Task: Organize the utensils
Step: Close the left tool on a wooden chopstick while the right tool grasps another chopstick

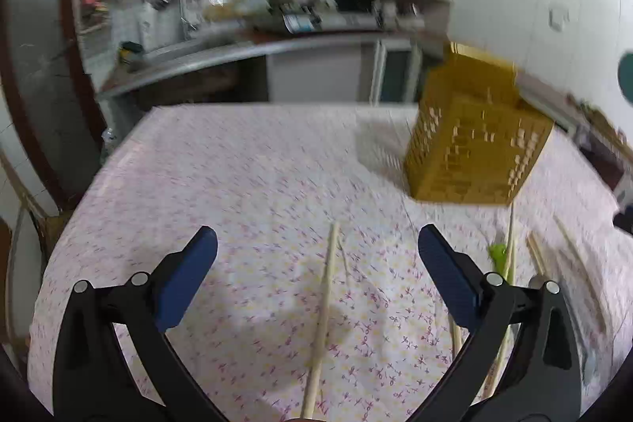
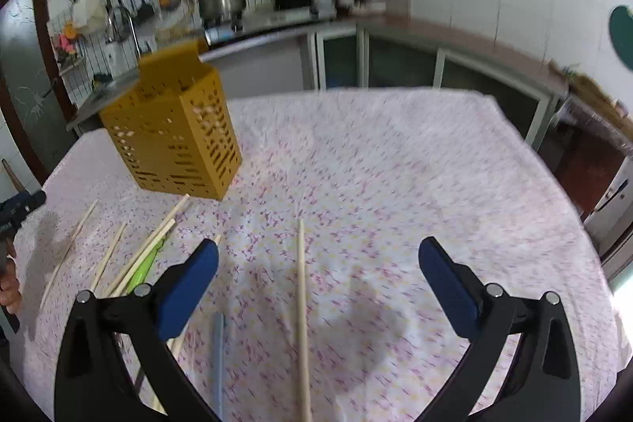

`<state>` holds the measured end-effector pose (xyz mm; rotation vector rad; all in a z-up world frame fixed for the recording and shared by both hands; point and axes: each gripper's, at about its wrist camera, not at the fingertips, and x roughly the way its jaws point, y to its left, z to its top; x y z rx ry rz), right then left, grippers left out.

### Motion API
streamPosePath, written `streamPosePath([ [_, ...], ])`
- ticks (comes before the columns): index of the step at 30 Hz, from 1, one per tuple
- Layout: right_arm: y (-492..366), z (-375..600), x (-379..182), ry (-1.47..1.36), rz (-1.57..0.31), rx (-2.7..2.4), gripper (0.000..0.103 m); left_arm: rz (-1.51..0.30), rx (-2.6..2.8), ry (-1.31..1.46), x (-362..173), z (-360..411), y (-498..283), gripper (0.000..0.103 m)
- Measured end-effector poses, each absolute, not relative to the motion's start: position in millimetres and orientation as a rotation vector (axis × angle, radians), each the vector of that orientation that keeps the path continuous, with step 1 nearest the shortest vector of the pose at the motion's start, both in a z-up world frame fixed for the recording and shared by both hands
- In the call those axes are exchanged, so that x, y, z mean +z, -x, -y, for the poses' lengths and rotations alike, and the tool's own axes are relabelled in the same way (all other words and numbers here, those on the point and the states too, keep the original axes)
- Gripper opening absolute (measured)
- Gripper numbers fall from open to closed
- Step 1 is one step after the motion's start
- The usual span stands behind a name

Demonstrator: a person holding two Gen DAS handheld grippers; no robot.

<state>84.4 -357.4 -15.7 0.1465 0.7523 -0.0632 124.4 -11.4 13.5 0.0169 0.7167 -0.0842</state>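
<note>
Floral cloth [image 2: 376, 165]: chopstick [image 2: 302, 319] lies lengthwise between right gripper [image 2: 318, 262] jaws, spread wide; left gripper [image 1: 316, 250] likewise spread.

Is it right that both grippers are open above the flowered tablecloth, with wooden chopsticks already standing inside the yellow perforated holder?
Not quite. Both views show the wooden chopsticks lying loose on the flowered tablecloth, not inside the yellow perforated holder. The left gripper and right gripper are open above the cloth.
</note>
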Motion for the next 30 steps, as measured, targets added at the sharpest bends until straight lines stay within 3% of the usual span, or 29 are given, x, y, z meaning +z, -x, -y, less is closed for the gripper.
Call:
streamPosePath([
  [2, -102, 353, -25, -0.115, -0.801, -0.060, 0.097, -0.777, -0.094, -0.057, 3, 23, -140, 0.098],
  [6, -140, 347, -53, -0.074, -0.934, -0.056, 0.081, -0.887, -0.121, -0.109, -17, 38, -168, 0.095],
  [10, -158, 345, -69, -0.042, -1.023, -0.049, 0.078, -0.975, -0.138, -0.138, -34, 46, -188, 0.089],
  [12, -166, 345, -78, -0.043, -1.075, -0.040, 0.066, -1.018, -0.130, -0.162, -42, 48, -198, 0.087],
  [14, -170, 347, -84, -0.057, -1.101, -0.032, 0.064, -1.068, -0.130, -0.178, -51, 48, -205, 0.082],
  [17, -169, 345, -83, -0.045, -1.105, -0.011, 0.052, -1.103, -0.150, -0.164, -57, 46, -210, 0.081],
  [20, -172, 342, -81, -0.049, -1.119, 0.014, 0.030, -1.130, -0.184, -0.134, -55, 42, -220, 0.080],
  [21, -175, 342, -80, -0.046, -1.121, 0.009, 0.011, -1.136, -0.191, -0.131, -54, 40, -223, 0.078],
  [23, -178, 344, -80, -0.062, -1.137, 0.011, 0.007, -1.142, -0.185, -0.143, -50, 42, -226, 0.064],
  [25, -179, 345, -80, -0.072, -1.143, 0.016, 0.006, -1.148, -0.186, -0.144, -43, 41, -231, 0.032],
  [27, -179, 348, -78, -0.086, -1.147, 0.024, 0.006, -1.156, -0.178, -0.149, -35, 35, -233, 0.011],
  [28, -179, 349, -78, -0.091, -1.148, 0.026, 0.006, -1.162, -0.179, -0.148, -33, 32, -233, 0.005],
  [30, -179, 353, -77, -0.104, -1.149, 0.033, 0.006, -1.165, -0.187, -0.140, -28, 30, -231, 0.005],
])
